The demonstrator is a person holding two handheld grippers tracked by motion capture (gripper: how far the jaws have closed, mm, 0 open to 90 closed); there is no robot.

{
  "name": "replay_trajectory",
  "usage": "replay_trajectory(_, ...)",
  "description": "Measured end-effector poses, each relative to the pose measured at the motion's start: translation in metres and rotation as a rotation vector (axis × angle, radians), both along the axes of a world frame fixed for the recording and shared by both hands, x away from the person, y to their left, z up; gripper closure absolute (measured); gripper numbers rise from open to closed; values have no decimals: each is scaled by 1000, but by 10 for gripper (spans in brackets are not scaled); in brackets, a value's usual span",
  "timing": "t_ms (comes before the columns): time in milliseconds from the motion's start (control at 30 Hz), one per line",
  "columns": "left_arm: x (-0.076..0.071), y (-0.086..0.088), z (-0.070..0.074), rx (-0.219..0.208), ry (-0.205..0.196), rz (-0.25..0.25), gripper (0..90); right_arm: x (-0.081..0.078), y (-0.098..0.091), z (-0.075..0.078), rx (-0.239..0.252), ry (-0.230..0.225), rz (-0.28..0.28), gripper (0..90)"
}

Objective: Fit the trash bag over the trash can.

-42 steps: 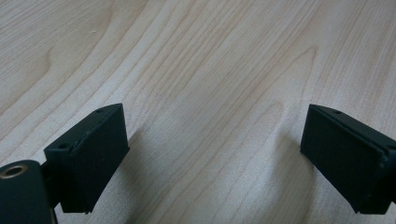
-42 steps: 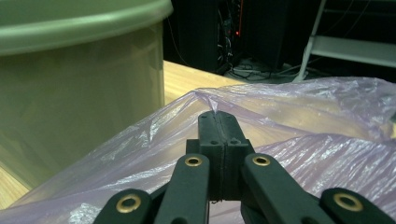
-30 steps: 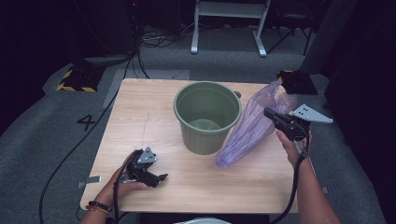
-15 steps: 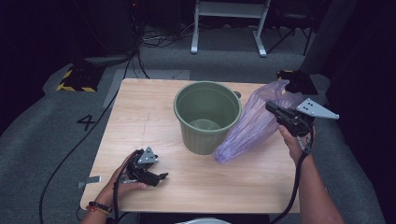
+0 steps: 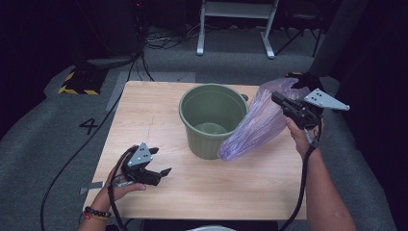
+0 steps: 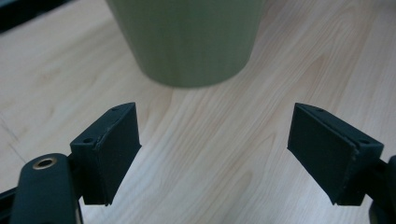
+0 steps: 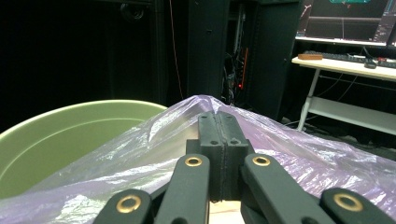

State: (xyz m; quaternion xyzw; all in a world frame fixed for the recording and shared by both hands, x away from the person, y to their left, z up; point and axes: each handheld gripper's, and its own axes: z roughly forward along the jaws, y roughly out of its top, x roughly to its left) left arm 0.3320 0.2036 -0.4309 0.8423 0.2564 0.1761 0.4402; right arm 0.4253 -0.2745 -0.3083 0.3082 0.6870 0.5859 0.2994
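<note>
Right gripper (image 5: 278,98) clamps the translucent purple plastic bag (image 5: 255,126) beside the green plastic bucket (image 5: 211,120); left gripper (image 5: 163,171), jaws wide after closing slightly, holds nothing.

Wood surface (image 5: 159,120), grey floor with "4" mark (image 5: 89,126) at 9 o'clock, white desk frame (image 5: 235,24) at 12 o'clock.

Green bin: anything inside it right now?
The green bin looks empty: bare green floor in the high view. The purple bag, pinched in the right gripper, drapes outside its rim; the near inner wall is hidden.
</note>
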Motion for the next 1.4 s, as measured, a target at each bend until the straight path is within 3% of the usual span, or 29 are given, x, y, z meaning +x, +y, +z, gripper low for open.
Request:
replay_trajectory(167,-10,-17,27,-23,-65,-54,165,-2,4,10,-7,-17,5,900)
replay_trajectory(400,-19,-42,46,-37,-106,-115,162,-6,4,23,1,-39,-16,900)
replay_trajectory(533,-23,-57,60,-75,-150,-157,163,-6,6,29,-2,-44,-25,900)
replay_trajectory(633,-25,-71,70,-72,-178,-196,163,-5,9,32,-6,-49,-25,900)
replay_trajectory(667,-26,-75,72,-71,-207,-196,164,-5,10,33,-8,-50,-25,900)
replay_trajectory(800,-23,-88,83,-83,-213,-209,176,-3,14,35,-10,-49,-24,900)
replay_trajectory(1000,-13,-109,91,-110,-185,-246,176,1,19,37,-15,-45,-30,900)
replay_trajectory(1333,5,-137,101,-102,-167,-264,176,3,21,40,-15,-46,-34,900)
replay_trajectory(1400,8,-142,102,-94,-179,-258,239,3,22,40,-12,-46,-31,900)
